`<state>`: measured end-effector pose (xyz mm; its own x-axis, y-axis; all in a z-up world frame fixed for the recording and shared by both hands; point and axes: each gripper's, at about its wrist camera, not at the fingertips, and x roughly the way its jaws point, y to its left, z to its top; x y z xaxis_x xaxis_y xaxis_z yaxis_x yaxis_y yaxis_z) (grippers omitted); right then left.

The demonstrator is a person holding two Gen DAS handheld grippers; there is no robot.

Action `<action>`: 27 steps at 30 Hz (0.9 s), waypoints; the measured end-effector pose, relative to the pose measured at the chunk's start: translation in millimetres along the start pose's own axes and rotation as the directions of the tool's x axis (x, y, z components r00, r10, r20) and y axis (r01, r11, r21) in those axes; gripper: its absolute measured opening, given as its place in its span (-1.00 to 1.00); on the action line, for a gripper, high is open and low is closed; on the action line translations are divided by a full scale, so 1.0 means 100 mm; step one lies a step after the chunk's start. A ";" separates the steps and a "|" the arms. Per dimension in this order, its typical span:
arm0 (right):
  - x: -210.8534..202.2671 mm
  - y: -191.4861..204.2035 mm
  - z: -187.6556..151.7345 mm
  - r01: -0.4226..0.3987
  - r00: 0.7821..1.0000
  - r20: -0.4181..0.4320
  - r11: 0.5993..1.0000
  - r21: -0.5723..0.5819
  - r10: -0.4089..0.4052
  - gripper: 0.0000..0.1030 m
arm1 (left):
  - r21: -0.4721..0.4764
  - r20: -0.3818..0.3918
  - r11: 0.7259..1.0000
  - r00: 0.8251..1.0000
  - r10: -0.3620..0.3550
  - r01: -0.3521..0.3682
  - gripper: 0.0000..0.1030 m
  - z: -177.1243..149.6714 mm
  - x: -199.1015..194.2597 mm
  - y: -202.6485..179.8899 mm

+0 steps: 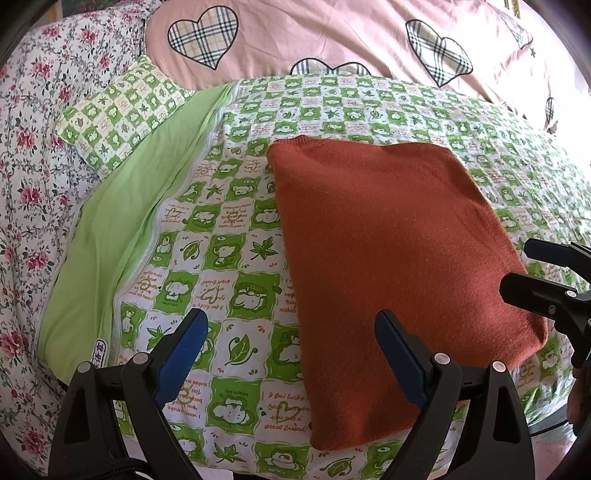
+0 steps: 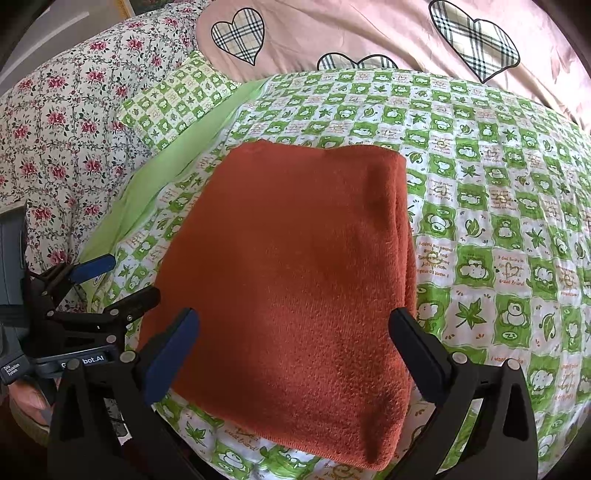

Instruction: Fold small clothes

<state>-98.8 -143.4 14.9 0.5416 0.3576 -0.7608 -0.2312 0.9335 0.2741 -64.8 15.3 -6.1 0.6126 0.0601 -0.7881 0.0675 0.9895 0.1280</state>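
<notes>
Blue pads sit wide apart on the left gripper and the right gripper, holding nothing. The folded orange sweater lies flat on the green quilt, just past them.

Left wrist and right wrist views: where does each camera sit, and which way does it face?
Left wrist view: sits on the left tongs, looks forward over the green checked quilt; open fingers show, right tongs at the edge.
Right wrist view: sits on the right tongs, looks at the folded orange garment; left tongs show.
Shared: garment, quilt, pink heart cover.
</notes>
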 end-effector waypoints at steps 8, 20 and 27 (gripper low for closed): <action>-0.01 -0.01 0.01 0.000 1.000 0.001 1.000 -0.001 0.000 0.99 | 0.004 0.002 1.000 1.000 -0.001 0.001 0.80 0.01 0.00 -0.01; -0.01 -0.02 0.06 -0.001 1.000 0.003 1.000 0.001 0.001 0.98 | 0.006 -0.001 1.000 1.000 -0.005 0.005 0.80 0.02 0.02 -0.02; 0.00 -0.06 0.10 -0.004 1.000 0.004 1.000 0.001 0.004 0.99 | 0.006 -0.001 1.000 1.000 -0.007 0.007 0.81 0.03 0.03 -0.01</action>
<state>-89.4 -148.9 19.1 0.5442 0.3613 -0.7572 -0.2326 0.9321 0.2775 -60.4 14.3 -6.5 0.6111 0.0532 -0.7898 0.0766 0.9891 0.1259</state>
